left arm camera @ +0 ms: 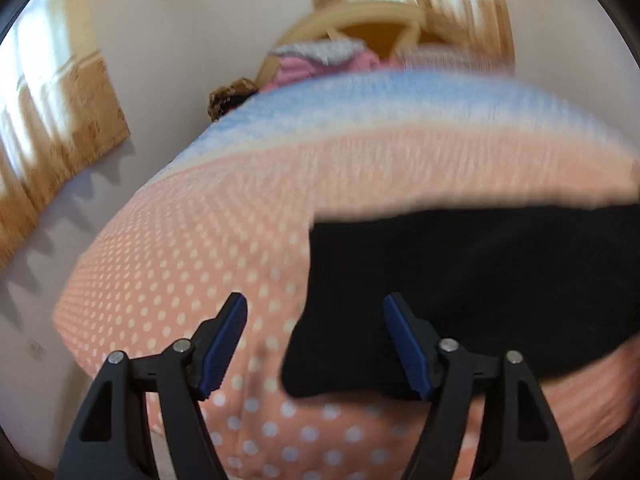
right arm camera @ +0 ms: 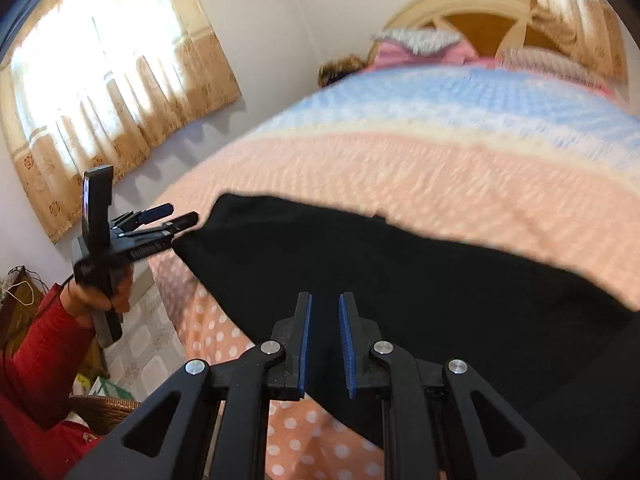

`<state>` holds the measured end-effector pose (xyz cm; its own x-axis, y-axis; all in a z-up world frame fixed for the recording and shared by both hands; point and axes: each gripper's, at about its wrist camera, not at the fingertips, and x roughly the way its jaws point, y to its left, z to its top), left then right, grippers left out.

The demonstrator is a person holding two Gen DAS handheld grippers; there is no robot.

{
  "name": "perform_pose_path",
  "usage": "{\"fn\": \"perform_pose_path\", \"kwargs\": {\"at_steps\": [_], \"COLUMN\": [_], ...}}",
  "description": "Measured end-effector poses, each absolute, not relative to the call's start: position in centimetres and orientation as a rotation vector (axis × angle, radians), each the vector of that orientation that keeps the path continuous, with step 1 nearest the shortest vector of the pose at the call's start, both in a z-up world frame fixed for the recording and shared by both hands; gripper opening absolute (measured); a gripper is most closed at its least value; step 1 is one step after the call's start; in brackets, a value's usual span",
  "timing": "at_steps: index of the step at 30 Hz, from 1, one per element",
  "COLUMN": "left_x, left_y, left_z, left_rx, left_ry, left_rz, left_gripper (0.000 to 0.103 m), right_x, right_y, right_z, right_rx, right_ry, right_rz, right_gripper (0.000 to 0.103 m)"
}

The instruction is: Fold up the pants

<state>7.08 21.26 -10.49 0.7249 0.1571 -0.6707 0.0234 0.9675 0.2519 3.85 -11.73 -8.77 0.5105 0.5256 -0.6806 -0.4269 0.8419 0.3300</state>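
Both claws hover unladen over black pants: left claw wide apart, right claw barely parted.

Curtained window (sunlit), dotted bedspread, headboard

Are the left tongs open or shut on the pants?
Open. The left tongs stand wide apart, blue pads clear of the black pants, whose corner lies between them on the bedspread.
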Motion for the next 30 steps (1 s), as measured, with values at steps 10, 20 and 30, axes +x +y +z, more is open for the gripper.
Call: {"fn": "perform_pose_path", "kwargs": {"at_steps": [10, 20, 30], "left_x": [5.6, 8.4, 7.7], "left_y": [23.3, 17.6, 19.4], "left_z": [-5.4, -12.3, -12.4], "left_rx": [0.083, 0.068, 0.027], "left_ry": [0.630, 0.752, 0.729], "left_rz": [0.090, 0.064, 0.067], "left_gripper": [0.084, 0.085, 0.103], "right_x": [5.3, 13.7, 14.4], "right_y": [-15.3, -12.4, -9.1], "right_z": [-9.9, -7.7, -11.9], "right_rx": [0.385, 0.253, 0.241], "right_ry": [0.957, 0.878, 1.070], "right_rz": [0.654, 0.636, 0.791], "right_gripper": [0.059, 0.080, 0.080]}}
